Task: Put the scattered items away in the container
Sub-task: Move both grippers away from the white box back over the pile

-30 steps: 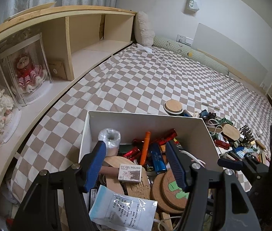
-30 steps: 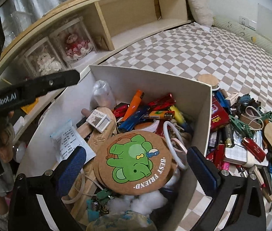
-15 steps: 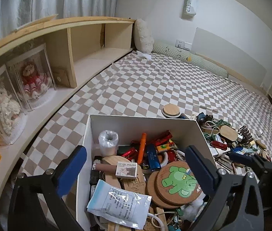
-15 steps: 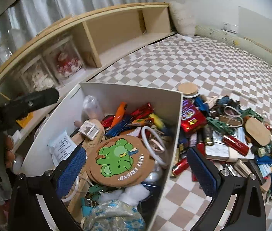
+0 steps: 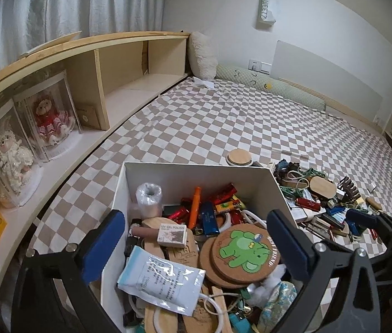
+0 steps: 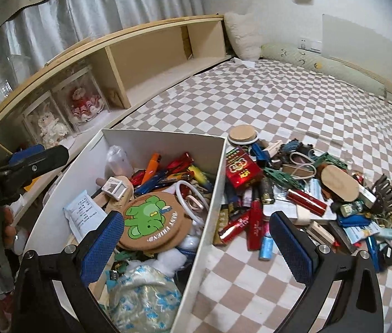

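Nearest, the left claw (image 5: pixel 196 245) stood spread wide and empty above the white box (image 5: pixel 200 173), its pads clear of the elephant coaster (image 5: pixel 247 249) and gel polish carton (image 5: pixel 172 233) lying loose on the heap inside. The right claw (image 6: pixel 197 245) gaped equally empty, straddling the box's right wall, probably angled toward its next pick. Beyond, scattered items (image 6: pixel 307 194) lay piled on the checked bed (image 6: pixel 279 105) just beside the box, within short reach.

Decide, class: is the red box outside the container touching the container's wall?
Touching. The right wrist view shows the red box leaning directly against the white container wall, no gap.
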{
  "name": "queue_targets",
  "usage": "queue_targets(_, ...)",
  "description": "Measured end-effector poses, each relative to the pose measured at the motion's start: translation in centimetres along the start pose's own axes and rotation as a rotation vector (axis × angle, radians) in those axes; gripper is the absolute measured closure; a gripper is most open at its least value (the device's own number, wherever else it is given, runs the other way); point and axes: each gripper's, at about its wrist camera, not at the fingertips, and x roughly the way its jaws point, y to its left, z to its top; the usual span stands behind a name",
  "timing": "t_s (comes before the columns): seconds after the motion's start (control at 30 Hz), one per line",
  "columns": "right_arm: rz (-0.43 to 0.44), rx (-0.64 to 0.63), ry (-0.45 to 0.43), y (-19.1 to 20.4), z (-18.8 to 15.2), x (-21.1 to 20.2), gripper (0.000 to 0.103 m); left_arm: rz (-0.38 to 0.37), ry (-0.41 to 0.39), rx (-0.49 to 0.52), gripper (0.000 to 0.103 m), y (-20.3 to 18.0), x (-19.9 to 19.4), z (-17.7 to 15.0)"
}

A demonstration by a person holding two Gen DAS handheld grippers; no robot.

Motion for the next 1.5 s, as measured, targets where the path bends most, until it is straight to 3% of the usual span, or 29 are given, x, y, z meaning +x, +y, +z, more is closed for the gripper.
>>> queue_targets(0.43, -0.023, 0.042, -0.056, -3.0, -0.4, -3.9, 0.000, -0.023, 0.000, 0.023, 0.001, -3.2, -0.7, -0.2)
queue_targets(1.1, -0.180, 0.156, -0.135, -13.9, -2.6, -10.1, 0.000, -0.116, 0.007, 0.077, 0.001, -13.3, 1.5, 0.1)
queue_targets(1.5, -0.238, 0.222, -0.130, -19.5, -6.2, -11.4, 0.000, -0.184, 0.052, 0.144, 0.002, -20.2, 4.4, -2.5)
